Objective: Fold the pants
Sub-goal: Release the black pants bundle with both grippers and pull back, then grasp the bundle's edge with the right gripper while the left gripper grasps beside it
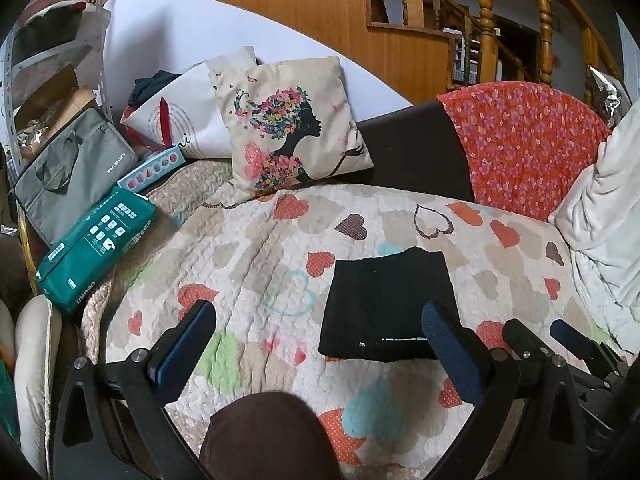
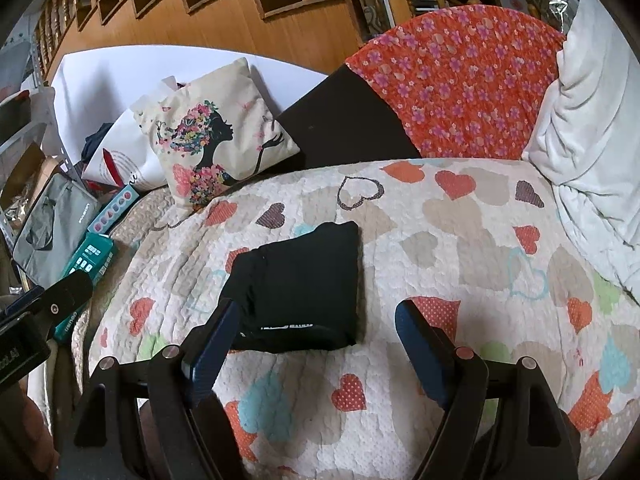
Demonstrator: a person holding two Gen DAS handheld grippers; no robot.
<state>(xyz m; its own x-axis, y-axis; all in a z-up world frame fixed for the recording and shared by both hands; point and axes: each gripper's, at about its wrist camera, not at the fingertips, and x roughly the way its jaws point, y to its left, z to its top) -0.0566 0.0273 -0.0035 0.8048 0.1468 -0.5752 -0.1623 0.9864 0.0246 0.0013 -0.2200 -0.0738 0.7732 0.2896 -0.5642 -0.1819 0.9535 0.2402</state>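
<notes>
I see the black pants point(image 1: 386, 304) folded into a compact, roughly square packet lying flat on the heart-print quilt point(image 1: 256, 264) that covers the bed. White lettering shows along the packet's near edge.

My left tongs point(image 1: 320, 348) hang above the quilt just short of the pants, jaws spread wide and holding nothing. The right-hand blue pad point(image 1: 452, 352) overlaps the packet's near right corner in view; I cannot tell whether it touches the cloth. The left-hand pad is off to the left of the pants, over bare quilt.

My right tongs point(image 2: 316, 356) are likewise spread wide and empty. Their left pad point(image 2: 214, 350) sits at the near left corner of the pants, the right pad beyond the packet's right edge over an orange heart. In the left wrist view the right tongs point(image 1: 560, 340) show just right of the pants.

Beyond the pants, toward the wall:
- a throw pillow point(image 1: 296, 128) printed with a woman's silhouette and flowers, propped upright.
- a red floral cloth point(image 1: 524, 144) draped over a dark backrest, right of the pillow.
- a white blanket point(image 1: 600, 216) heaped to the right of the pants.

Left of the pants, off the quilt's edge: a green package point(image 1: 96, 244) and a grey laptop bag point(image 1: 76, 172) behind it. A wooden staircase point(image 1: 360, 16) rises behind everything.
</notes>
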